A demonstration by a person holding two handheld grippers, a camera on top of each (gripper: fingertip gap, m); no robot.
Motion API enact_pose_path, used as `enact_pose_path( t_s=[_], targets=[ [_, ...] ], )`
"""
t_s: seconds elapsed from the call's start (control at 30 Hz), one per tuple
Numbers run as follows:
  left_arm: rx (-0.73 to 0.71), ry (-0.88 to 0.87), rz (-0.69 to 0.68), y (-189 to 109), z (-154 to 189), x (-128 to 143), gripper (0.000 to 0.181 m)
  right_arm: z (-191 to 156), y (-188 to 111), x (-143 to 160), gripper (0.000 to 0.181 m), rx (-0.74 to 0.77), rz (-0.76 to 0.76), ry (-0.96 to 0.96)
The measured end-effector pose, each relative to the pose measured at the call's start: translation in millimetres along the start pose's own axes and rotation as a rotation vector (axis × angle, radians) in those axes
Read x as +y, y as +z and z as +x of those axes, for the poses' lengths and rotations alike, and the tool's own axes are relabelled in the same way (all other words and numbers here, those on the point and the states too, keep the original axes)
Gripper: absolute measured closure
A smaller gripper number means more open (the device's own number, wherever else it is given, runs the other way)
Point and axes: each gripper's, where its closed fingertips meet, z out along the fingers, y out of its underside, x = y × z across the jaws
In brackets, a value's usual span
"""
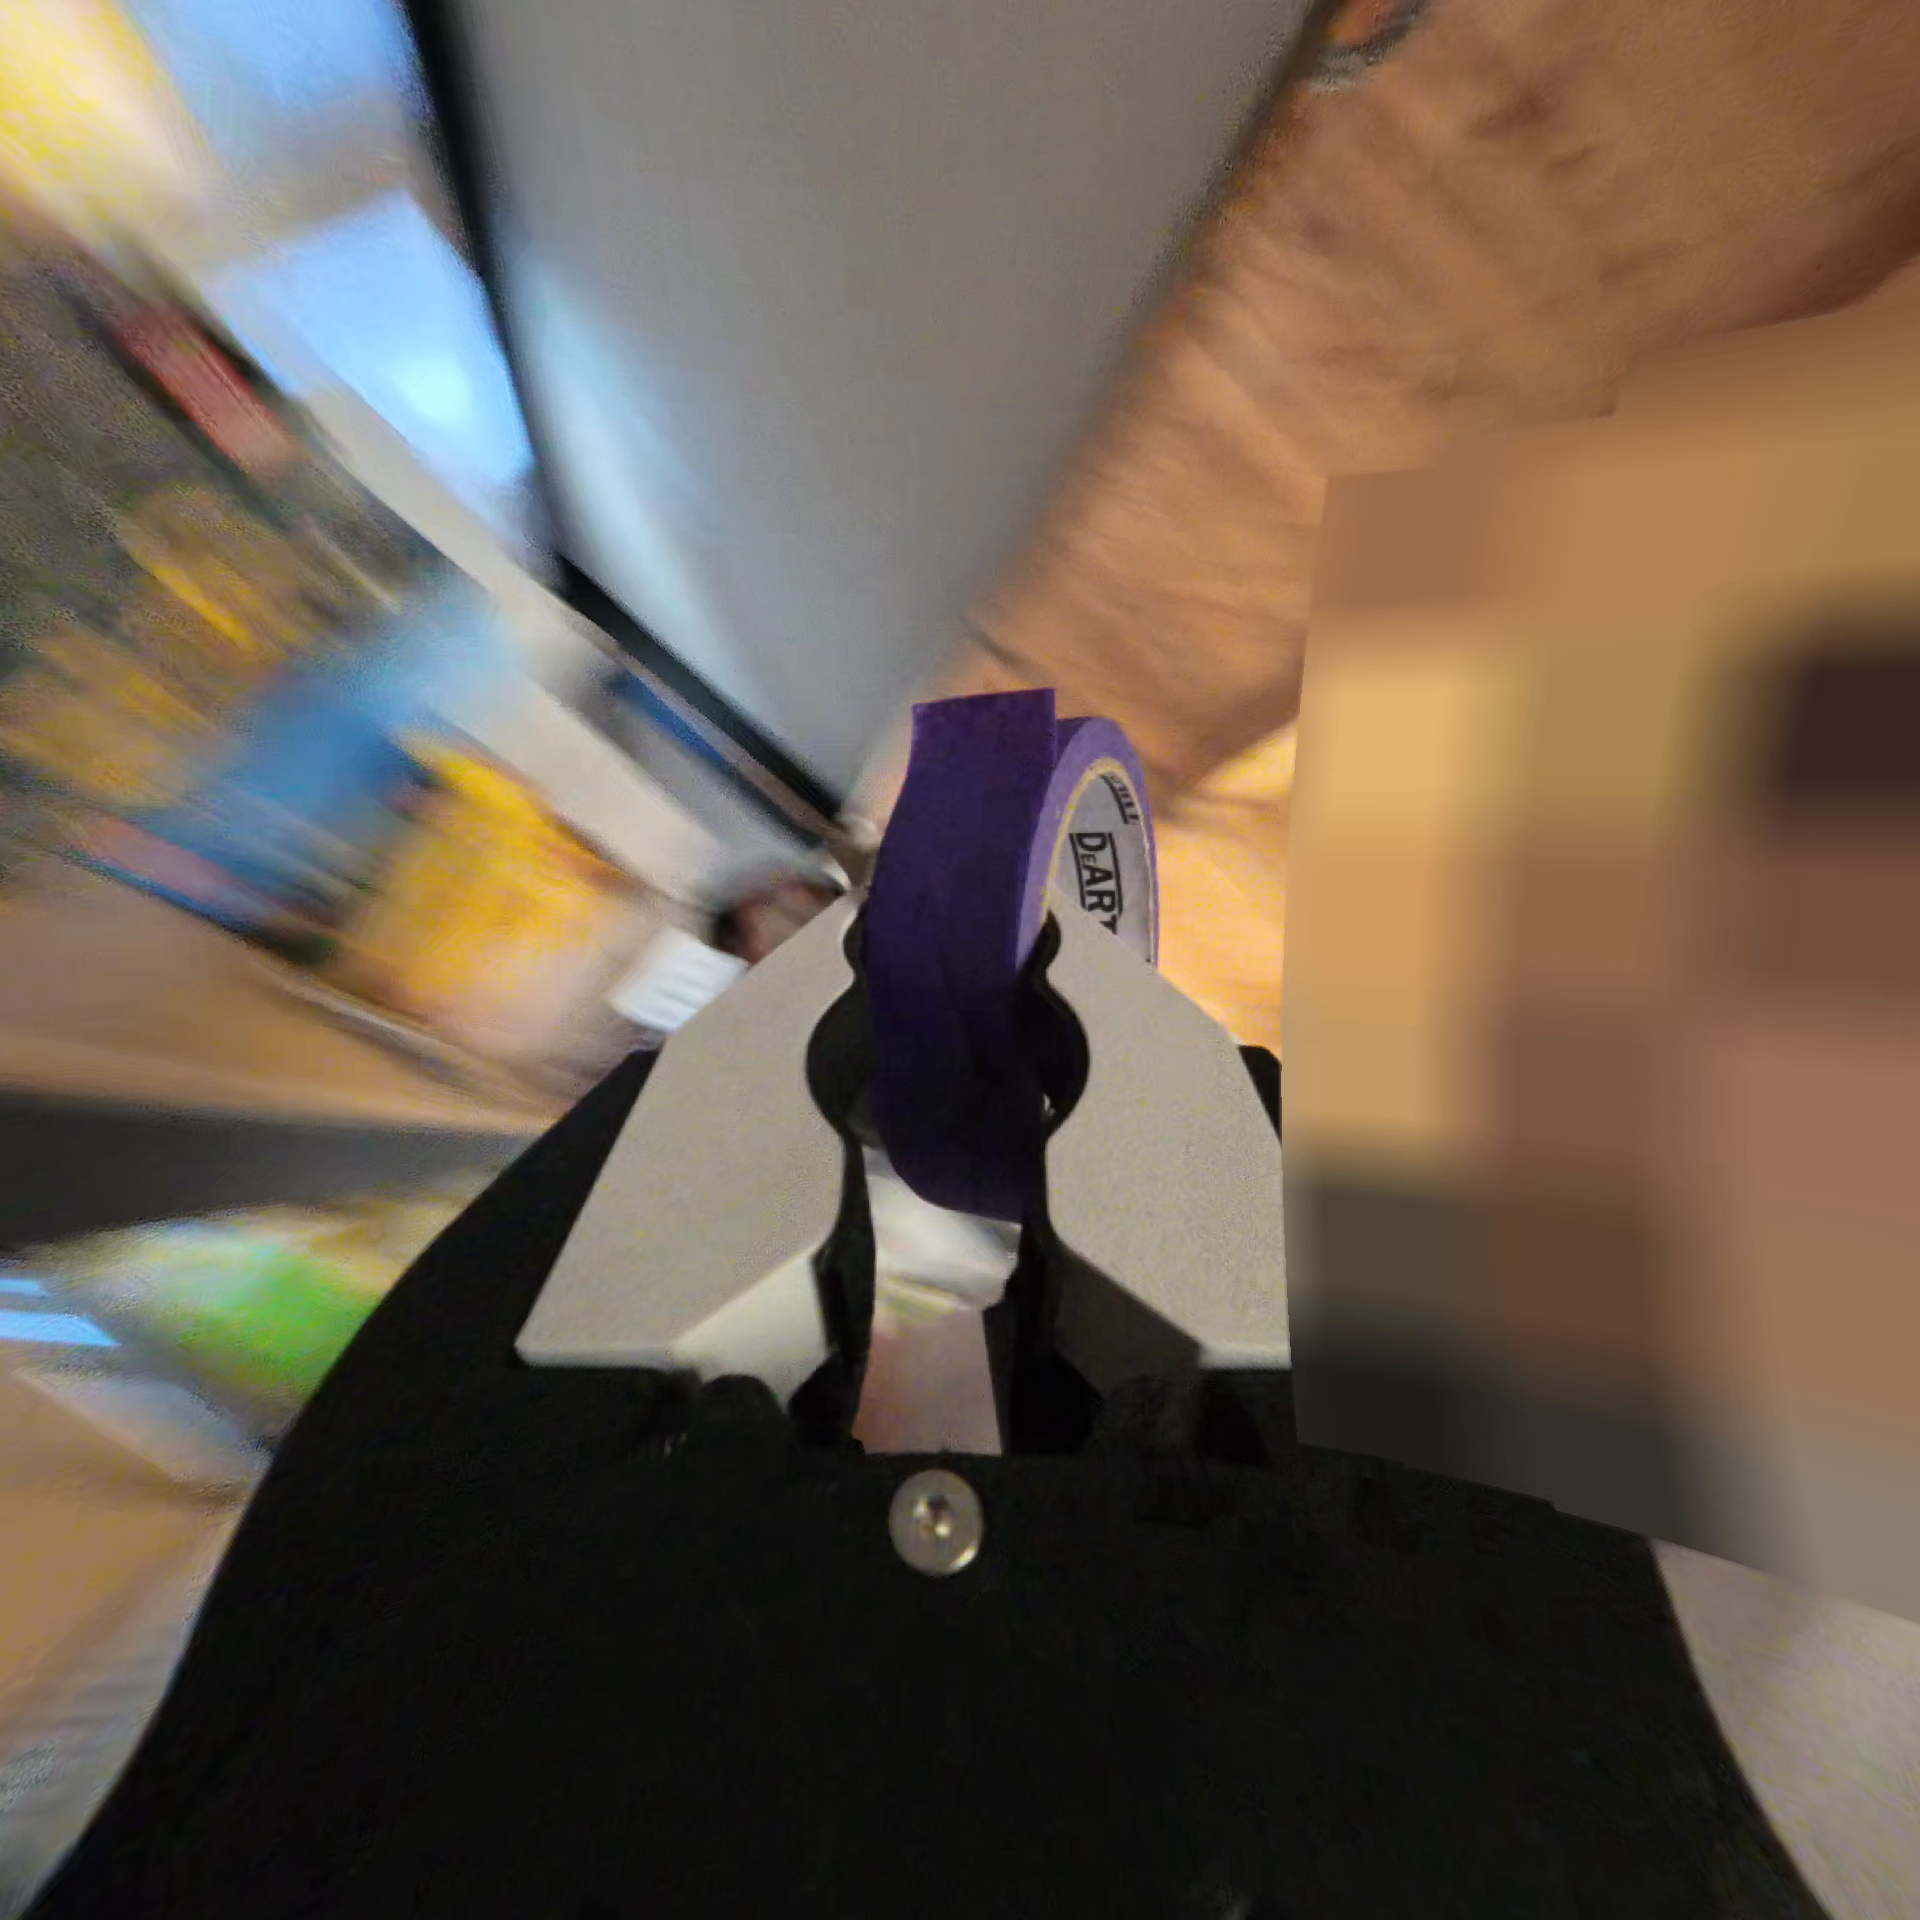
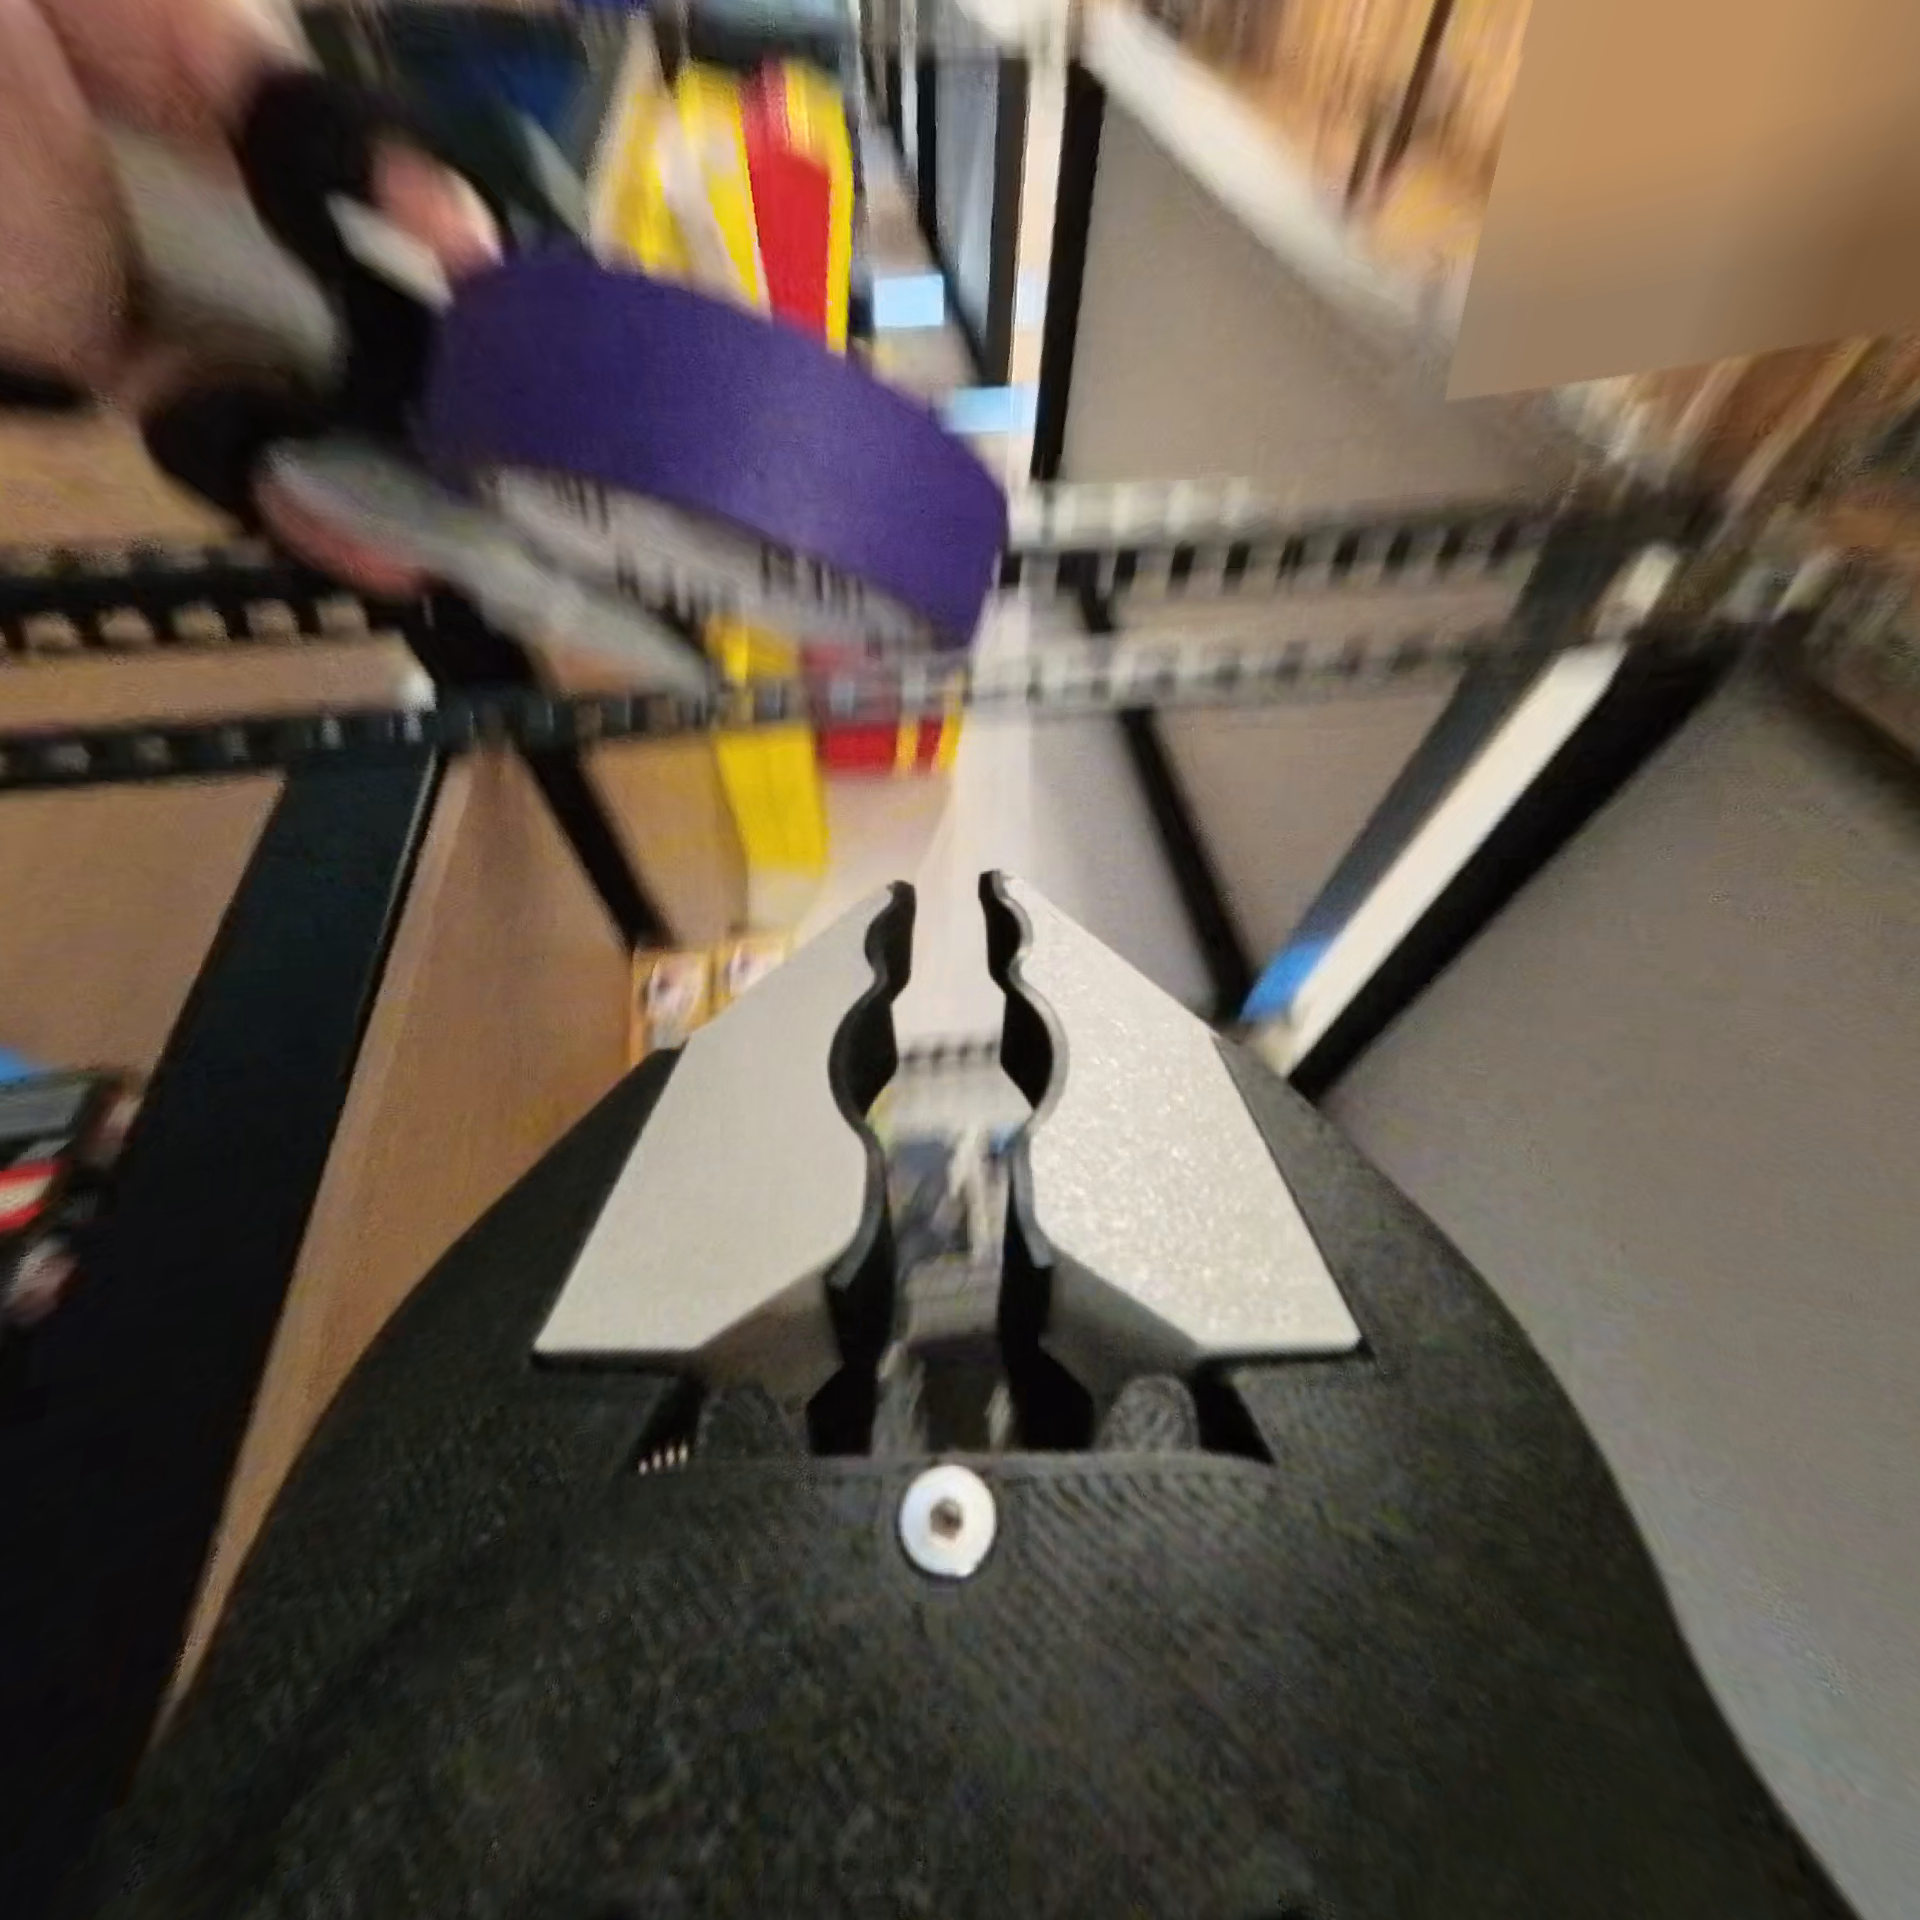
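Note:
My left gripper (image 1: 951, 925) is shut on a roll of purple tape (image 1: 966, 810), gripped across its width, with the roll standing on edge and its white core facing right. In the right wrist view the same roll (image 2: 707, 416) shows blurred at the upper left, held by the left gripper (image 2: 312, 416) with a person's hand (image 2: 62, 156) behind it. My right gripper (image 2: 945, 894) is empty. Its jaws stand a narrow gap apart. It is below and to the right of the tape, apart from it.
Both views are motion-blurred. A grey panel (image 1: 831, 312) and a wood-toned surface (image 1: 1403, 364) lie beyond the left gripper. The right wrist view shows a black metal rack frame (image 2: 312, 883), yellow and red packages (image 2: 790, 208), brown boards (image 2: 104, 914) and a grey panel (image 2: 1662, 1039).

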Motion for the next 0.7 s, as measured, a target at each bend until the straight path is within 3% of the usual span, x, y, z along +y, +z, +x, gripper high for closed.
enact_pose_path(
  t_s=[0.03, 0.1, 0.17, 0.2, 0.27, 0.33, 0.37, 0.53, 0.57, 0.6, 0.63, 0.7],
  targets=[
    [-0.1, 0.129, 0.035, -5.9, -2.3, -11.8, 0.16, -0.9, -4.4, 24.5, 0.168, -0.01, -0.099, 0.096],
    [-0.349, 0.423, 0.063, -16.2, -10.7, -30.2, 0.16, 13.0, -13.7, 46.1, 0.161, 0.036, -0.17, 0.51],
    [-0.596, 0.742, 0.04, -20.2, -18.2, -41.8, 0.16, 30.5, -10.4, 16.1, 0.149, 0.005, -0.015, 0.997],
    [-0.69, 0.868, 0.021, -17.5, -20.7, -44.5, 0.159, 33.1, -4.3, 3.8, 0.147, -0.028, 0.019, 1.098],
    [-0.806, 1.026, -0.03, -4.3, -26.1, -42.0, 0.159, 11.7, 9.4, 10.6, 0.14, -0.113, -0.168, 0.962],
    [-0.856, 1.11, -0.074, 11.2, -31.9, -35.3, 0.159, 1.5, 11.3, 39.1, 0.14, -0.063, -0.385, 0.728],
    [-0.878, 1.14, -0.085, 17.2, -34.7, -33.4, 0.159, -1.7, 10.0, 43.5, 0.144, -0.046, -0.413, 0.684],
    [-0.941, 1.181, -0.085, 36.8, -53.0, -24.0, 0.16, -6.8, -4.8, 65.1, 0.161, 0.102, -0.434, 0.805],
    [-0.936, 1.165, -0.101, 40.0, -59.7, -18.6, 0.16, -12.5, -6.9, 65.7, 0.179, 0.08, -0.41, 0.853],
    [-0.932, 1.143, -0.116, 42.4, -67.2, -12.9, 0.16, -15.4, -10.5, 71.0, 0.181, 0.089, -0.412, 0.913],
    [-0.943, 1.142, -0.133, 43.2, -74.6, -8.7, 0.16, -20.8, -13.6, 74.8, 0.178, 0.074, -0.412, 0.955],
    [-0.973, 1.183, -0.162, 43.3, -85.6, -4.0, 0.16, -33.4, -18.3, 78.2, 0.155, 0.026, -0.393, 1.09]
  ],
)
